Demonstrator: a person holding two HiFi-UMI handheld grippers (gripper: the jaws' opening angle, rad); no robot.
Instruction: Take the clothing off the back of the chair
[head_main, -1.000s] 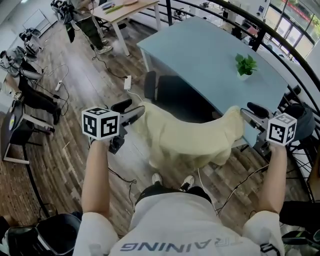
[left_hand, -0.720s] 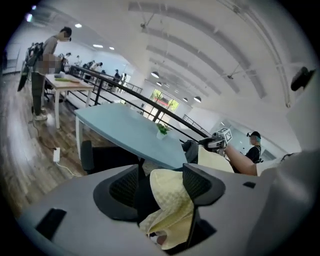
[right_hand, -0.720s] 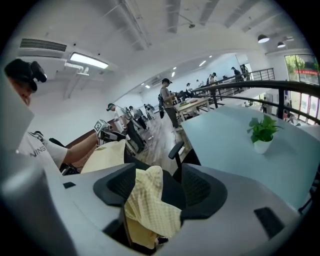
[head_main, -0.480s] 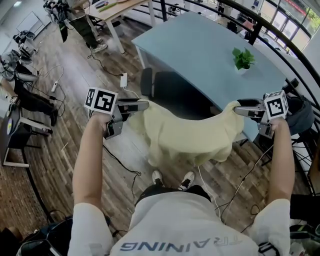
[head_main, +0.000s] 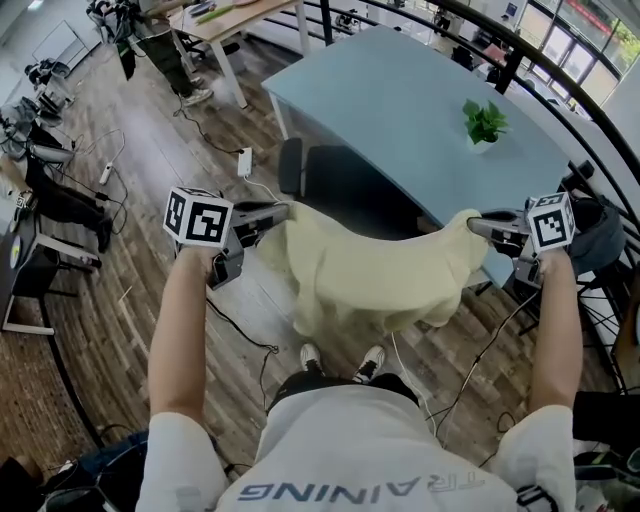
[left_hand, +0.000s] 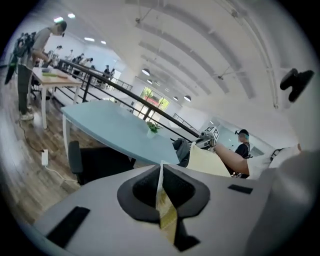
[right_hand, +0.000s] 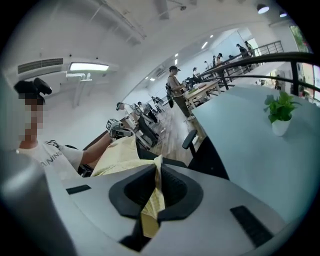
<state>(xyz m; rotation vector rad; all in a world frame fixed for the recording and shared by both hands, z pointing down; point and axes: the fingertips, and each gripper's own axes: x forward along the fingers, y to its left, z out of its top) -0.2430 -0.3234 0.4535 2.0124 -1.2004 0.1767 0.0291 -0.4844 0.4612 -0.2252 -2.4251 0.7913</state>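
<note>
The pale yellow garment (head_main: 372, 272) hangs spread across the middle of the head view, stretched between the two tongs; the left gripper (head_main: 276, 210) pinches its left corner at centre left of the frame, and the right gripper (head_main: 480, 223) pinches the opposite corner at centre right; in each gripper view the jaws stand pressed together with only a thin yellow strip of cloth nipped between the pads, most of that strip lost in the dark hollow of the jaw; the cloth sags in the middle and drops toward the lower centre of the head view, where it covers the top edge of the back of the black chair (head_main: 345, 185); whether the cloth rests on that back or hangs just clear of it cannot be told, since the contact line lies behind the fabric; the chair's seat and base are hidden too, with only the dark back panel and one armrest showing above the cloth; behind it the pale blue table (head_main: 400, 95) runs toward the upper right, its far end cut off by the frame, with a small potted plant (head_main: 483, 122) on it; the person's shoes (head_main: 313, 356) peek out under the hem at lower centre, the legs concealed.
</note>
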